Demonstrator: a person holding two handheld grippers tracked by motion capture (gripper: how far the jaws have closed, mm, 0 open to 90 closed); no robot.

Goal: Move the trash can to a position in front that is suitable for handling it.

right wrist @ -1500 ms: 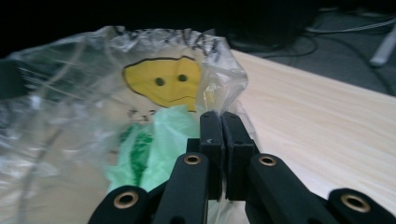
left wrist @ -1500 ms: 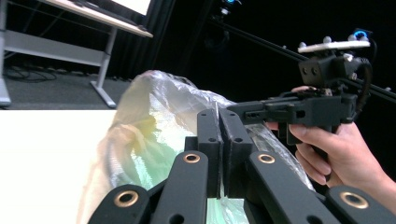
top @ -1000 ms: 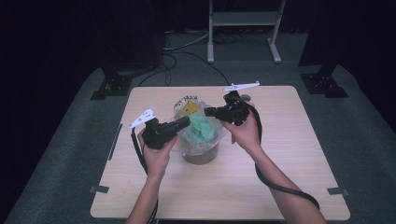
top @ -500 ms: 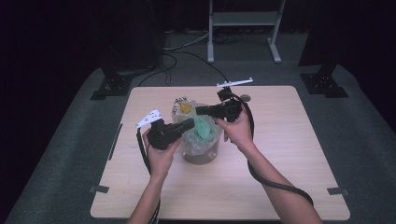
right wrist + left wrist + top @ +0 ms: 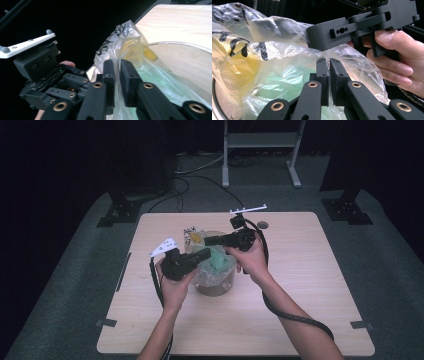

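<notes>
Light wooden table (image 5: 310, 285), square-cornered, on grey carpet (image 5: 390, 270). Near its middle, a clear round tub (image 5: 216, 287) standing directly on the wood, a crinkled plastic bag (image 5: 215, 265) spilling from it. Just behind the tub, toward the far edge, a yellowish printed part of the bag (image 5: 192, 237), whether touching the wood not clear. Near the far edge, a small dark disc (image 5: 263, 225). Grey tabs at the near corners (image 5: 361, 324) and a dark strip along the left edge (image 5: 123, 271).
</notes>
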